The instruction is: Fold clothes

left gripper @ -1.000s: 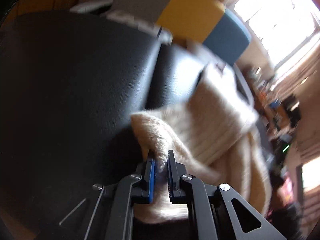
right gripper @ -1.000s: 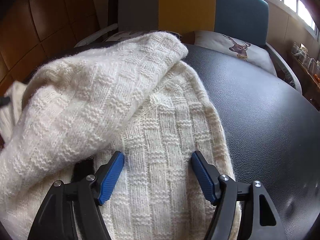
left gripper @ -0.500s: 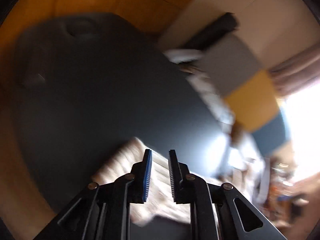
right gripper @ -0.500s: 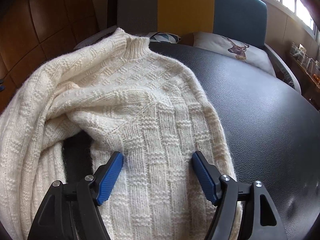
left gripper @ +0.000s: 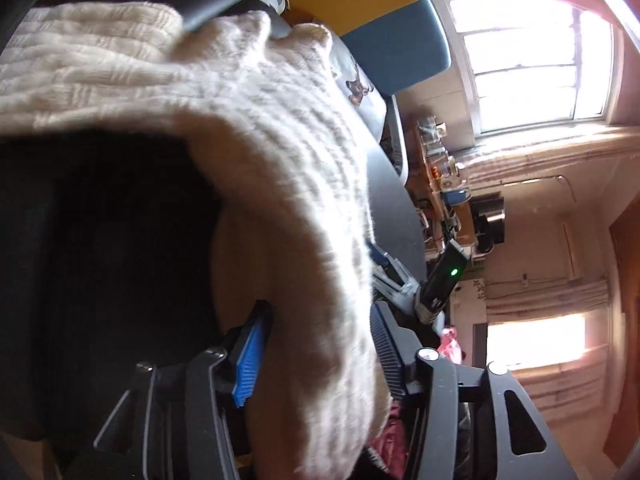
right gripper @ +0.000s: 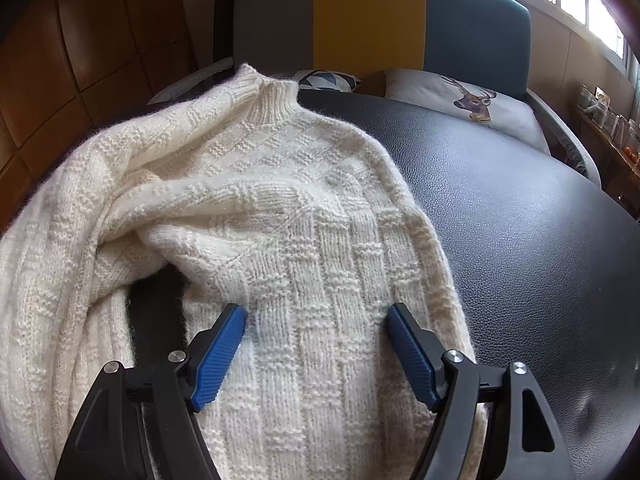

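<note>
A cream knit sweater (right gripper: 304, 216) lies on the black leather table (right gripper: 520, 220), collar at the far side, its left part bunched in folds. My right gripper (right gripper: 316, 344) is open, its blue pads (right gripper: 218, 350) spread just above the sweater's lower body. In the left wrist view a thick fold of the sweater (left gripper: 288, 184) passes between the pads of my left gripper (left gripper: 320, 356), which stand wide apart. I cannot tell whether they press the fabric.
A grey, yellow and teal sofa back (right gripper: 372, 20) stands behind the table, with a deer-print cushion (right gripper: 464, 100). A wooden wall (right gripper: 80, 40) is at the left. Shelves with clutter (left gripper: 444, 184) and bright windows (left gripper: 528, 60) show in the left wrist view.
My left gripper swung away over bare table, then came back with its pads wider, the sweater fold between them. The sleeve that lay folded over the body fell back to the left. My right gripper stayed put.
</note>
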